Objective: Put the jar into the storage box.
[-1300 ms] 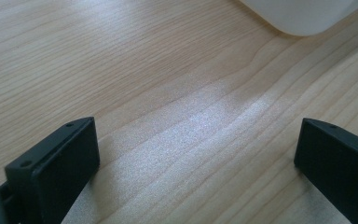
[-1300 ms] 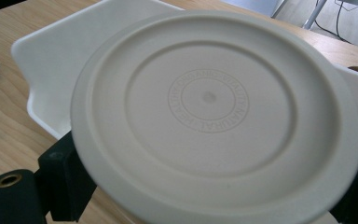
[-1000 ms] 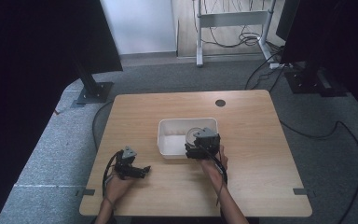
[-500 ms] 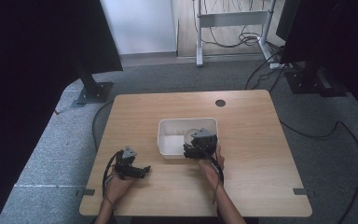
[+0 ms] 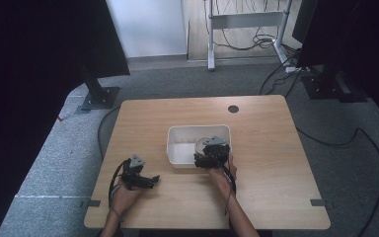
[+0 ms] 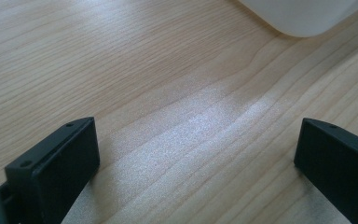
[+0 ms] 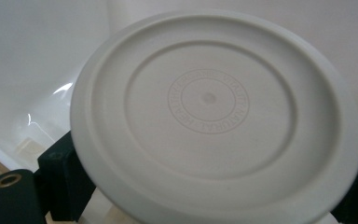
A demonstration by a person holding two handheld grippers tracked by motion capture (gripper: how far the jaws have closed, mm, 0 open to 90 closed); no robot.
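A round off-white dish [image 7: 214, 112] faces me with its underside, which has ring ridges and a small stamped circle. My right gripper [image 7: 209, 186] is shut on it, one black jaw at each side of its rim. In the high view this gripper [image 5: 206, 154] holds the dish [image 5: 202, 143] at the near right corner of a white bin [image 5: 177, 129] in the middle of the wooden table [image 5: 266, 128]. At the table's near left, my left gripper [image 5: 150, 180] is open, and its jaws [image 6: 196, 154] stand wide apart just above bare wood.
A corner of the white bin [image 6: 303, 16] lies ahead of the left gripper. The tabletop has a round cable hole [image 5: 233, 108] at its far side. Black stands and cables lie on the grey carpet around the table.
The right gripper with the dish has shifted slightly left and toward the table's near edge. The left gripper has stayed where it was.
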